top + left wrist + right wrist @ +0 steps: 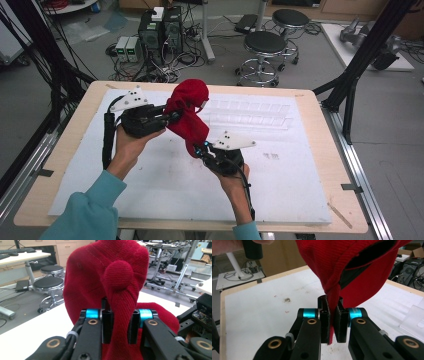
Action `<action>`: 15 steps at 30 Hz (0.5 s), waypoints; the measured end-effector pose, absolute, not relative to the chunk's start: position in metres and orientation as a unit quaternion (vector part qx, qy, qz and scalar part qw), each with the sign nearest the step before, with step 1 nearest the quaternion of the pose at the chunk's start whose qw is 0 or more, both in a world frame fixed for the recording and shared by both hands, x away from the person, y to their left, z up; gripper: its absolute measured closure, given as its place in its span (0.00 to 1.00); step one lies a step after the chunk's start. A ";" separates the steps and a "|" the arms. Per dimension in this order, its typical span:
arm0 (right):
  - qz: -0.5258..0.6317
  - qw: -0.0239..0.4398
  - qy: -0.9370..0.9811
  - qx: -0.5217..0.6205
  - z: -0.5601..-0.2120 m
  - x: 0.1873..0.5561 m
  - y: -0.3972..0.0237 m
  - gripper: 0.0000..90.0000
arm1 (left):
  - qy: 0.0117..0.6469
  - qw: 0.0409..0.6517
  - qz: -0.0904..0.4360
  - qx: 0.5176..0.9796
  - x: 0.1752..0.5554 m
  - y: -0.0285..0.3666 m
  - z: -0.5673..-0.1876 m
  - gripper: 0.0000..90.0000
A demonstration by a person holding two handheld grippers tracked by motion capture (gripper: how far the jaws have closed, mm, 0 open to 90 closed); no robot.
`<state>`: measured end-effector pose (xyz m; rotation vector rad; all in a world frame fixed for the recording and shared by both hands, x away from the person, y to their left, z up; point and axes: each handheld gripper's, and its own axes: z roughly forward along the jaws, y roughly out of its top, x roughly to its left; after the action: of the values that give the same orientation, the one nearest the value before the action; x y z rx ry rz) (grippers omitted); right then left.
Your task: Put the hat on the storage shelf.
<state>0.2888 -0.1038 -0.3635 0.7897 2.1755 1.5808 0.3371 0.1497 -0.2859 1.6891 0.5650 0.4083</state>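
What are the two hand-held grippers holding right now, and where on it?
Both grip the red knit cloth, lifted off the table: the left hand-held gripper pinches a bunched fold, and the right hand-held gripper clamps a hemmed edge.

The red cloth (107,277) is a soft, ribbed knit — matt and fuzzy. The table (75,115) shows pale wood at its rim under a matt white sheet (165,185), with clear glossy plastic trays (250,114) on it.

The left tongs (172,116) and right tongs (199,149) were black, with blue rollers, brass rivets, grey three-cornered plates, trailing black cables; the sleeves (87,210) were teal.
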 end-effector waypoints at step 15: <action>0.555 0.187 0.753 0.298 -0.359 0.292 -0.116 0.95 | 0.239 0.629 0.188 0.715 0.337 0.153 -0.286 0.13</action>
<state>0.2919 -0.1164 -0.3588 0.8384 2.1206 1.5628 0.3375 0.1526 -0.2857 1.6377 0.5483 0.4311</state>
